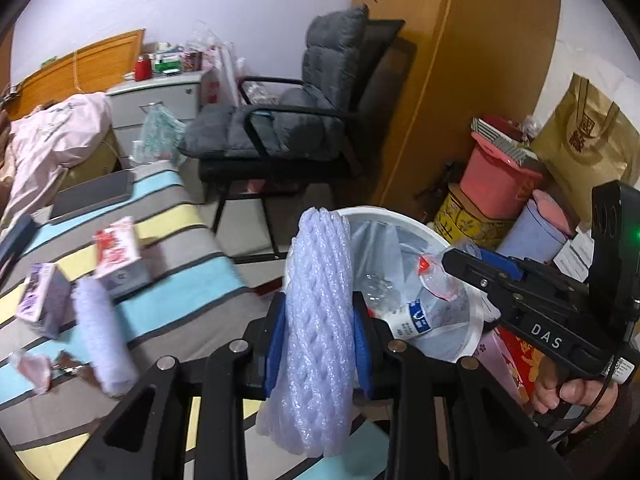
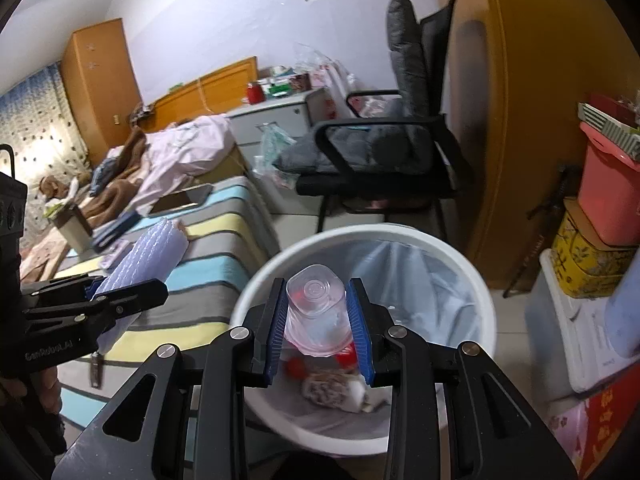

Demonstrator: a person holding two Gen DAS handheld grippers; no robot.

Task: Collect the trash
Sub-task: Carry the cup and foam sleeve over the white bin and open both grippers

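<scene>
My left gripper (image 1: 320, 316) is shut on a pale lavender foam net sleeve (image 1: 320, 280), which stands upright between the blue pads beside the bin's left rim. The white trash bin (image 1: 400, 216) has a clear liner. In the right wrist view my right gripper (image 2: 316, 320) is shut on a clear plastic bottle (image 2: 316, 300), held over the bin's (image 2: 472, 276) open mouth. The right gripper (image 1: 454, 266) also shows in the left wrist view, over the bin. On the left of the right wrist view, the left gripper (image 2: 120, 286) carries the foam sleeve (image 2: 152, 252).
On the striped bed (image 1: 180, 280) lie a second foam sleeve (image 1: 104, 332), two small cartons (image 1: 116, 252) and a crumpled wrapper (image 1: 32, 368). A black chair (image 1: 300, 128) stands behind the bin. Boxes and a pink tub (image 1: 496, 176) crowd the right. Wrappers (image 2: 336, 392) lie in the bin.
</scene>
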